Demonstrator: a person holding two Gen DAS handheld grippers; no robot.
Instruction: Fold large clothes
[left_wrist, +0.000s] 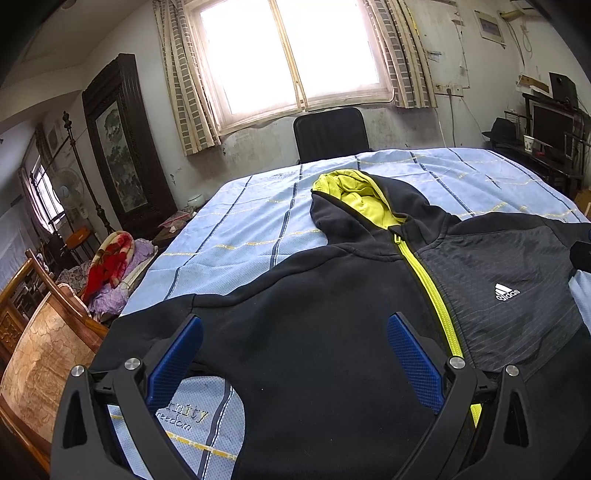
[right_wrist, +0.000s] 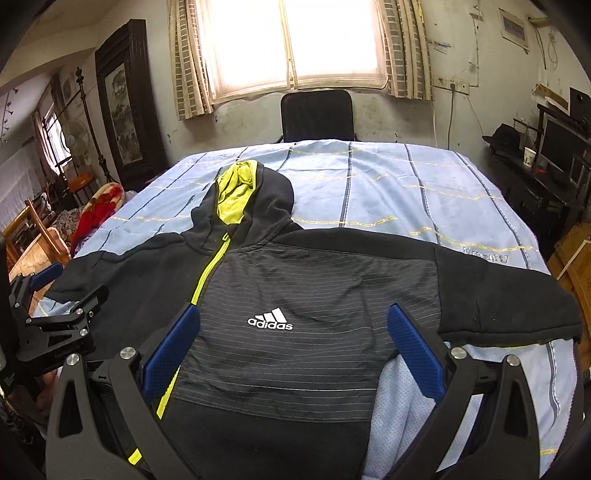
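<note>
A black and grey hooded jacket with a lime zip and lime hood lining lies front-up on a light blue sheet, hood pointing toward the window. My left gripper hovers open over the jacket's left chest, blue pads wide apart, nothing between them. Over the grey panel with the white logo my right gripper is open too. The left gripper also shows at the left edge of the right wrist view. The right sleeve lies out to the right.
A black chair stands past the far edge under the window. Wooden chairs and a pile of red and purple bedding crowd the left side. A dark desk with a monitor and paper cup is at right.
</note>
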